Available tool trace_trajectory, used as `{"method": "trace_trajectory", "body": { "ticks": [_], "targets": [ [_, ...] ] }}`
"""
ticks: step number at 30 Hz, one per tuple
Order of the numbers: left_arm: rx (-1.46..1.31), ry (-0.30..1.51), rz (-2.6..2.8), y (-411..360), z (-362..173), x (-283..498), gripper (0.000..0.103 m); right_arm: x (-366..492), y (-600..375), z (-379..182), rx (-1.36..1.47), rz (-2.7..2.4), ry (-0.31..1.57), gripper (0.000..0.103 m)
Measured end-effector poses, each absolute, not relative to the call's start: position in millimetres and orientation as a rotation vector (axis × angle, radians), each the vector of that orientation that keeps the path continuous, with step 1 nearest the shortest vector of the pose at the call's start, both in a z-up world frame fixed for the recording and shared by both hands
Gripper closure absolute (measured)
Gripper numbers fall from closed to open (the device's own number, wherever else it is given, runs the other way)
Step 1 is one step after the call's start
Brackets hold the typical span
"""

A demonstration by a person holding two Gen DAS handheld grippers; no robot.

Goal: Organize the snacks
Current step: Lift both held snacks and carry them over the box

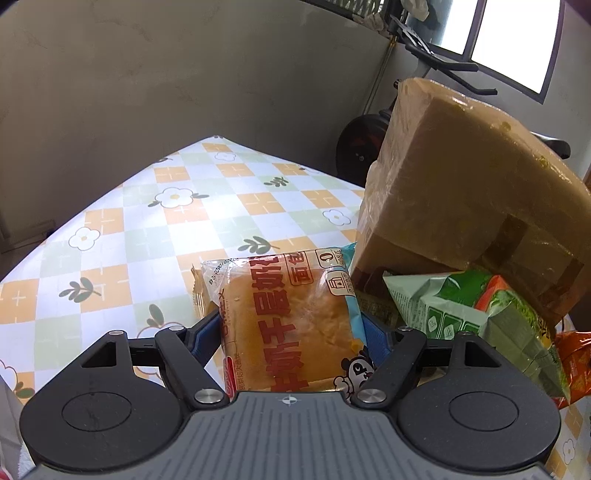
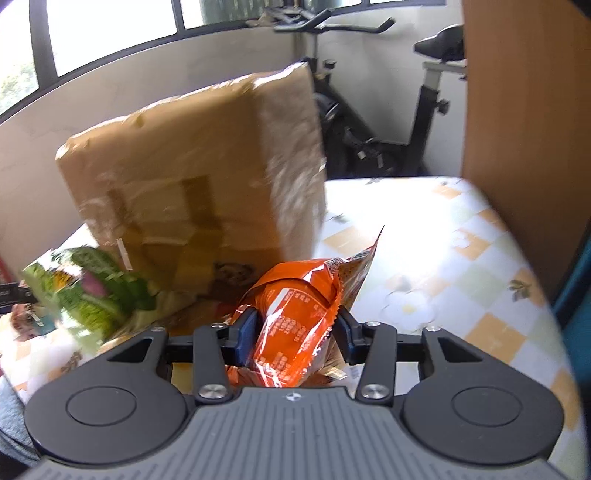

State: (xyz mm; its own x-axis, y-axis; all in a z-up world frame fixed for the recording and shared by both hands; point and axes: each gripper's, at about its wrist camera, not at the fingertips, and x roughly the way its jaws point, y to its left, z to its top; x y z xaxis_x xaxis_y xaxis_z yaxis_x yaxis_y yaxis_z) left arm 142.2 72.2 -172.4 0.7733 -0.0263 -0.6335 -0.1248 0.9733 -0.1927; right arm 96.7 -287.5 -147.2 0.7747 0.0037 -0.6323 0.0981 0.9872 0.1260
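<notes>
This looks like a room in a home: a table (image 1: 207, 206) under a flower-and-check oilcloth, an exercise bike (image 2: 424, 122) parked by the plastered wall (image 1: 147, 74) beneath dark-framed windows (image 2: 110, 33), and probably a wooden cabinet panel (image 2: 524, 129) alongside.

Black gripper (image 1: 291, 328), blue pads (image 1: 204, 334)

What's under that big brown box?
The tilted cardboard box leans over a green snack bag and an orange packet held by the right claw. Whatever lies deeper beneath it is covered.
</notes>
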Motion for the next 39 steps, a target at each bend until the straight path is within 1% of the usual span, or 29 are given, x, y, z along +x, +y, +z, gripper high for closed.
{"method": "trace_trajectory", "body": {
  "ticks": [9,18,25,29,32,39],
  "targets": [
    [-0.212,0.605,0.058,74,-146,143,0.024,108,-304,-117,0.072,-0.120,0.602,0.056],
    [-0.199,0.452,0.038,76,-91,154,0.024,128,-310,-71,-0.001,-0.143,0.475,0.056],
    [-0.177,0.352,-0.046,56,-47,163,0.024,139,-305,-24,-0.050,-0.124,0.335,0.056],
    [-0.174,0.307,-0.107,36,-27,172,0.023,150,-291,-3,-0.086,-0.080,0.277,0.060],
    [-0.158,0.299,-0.144,18,-19,184,0.023,160,-278,5,-0.116,-0.048,0.250,0.061],
    [-0.113,0.332,-0.205,-23,-27,230,0.023,187,-253,13,-0.146,0.032,0.213,0.062]
  ]
}}
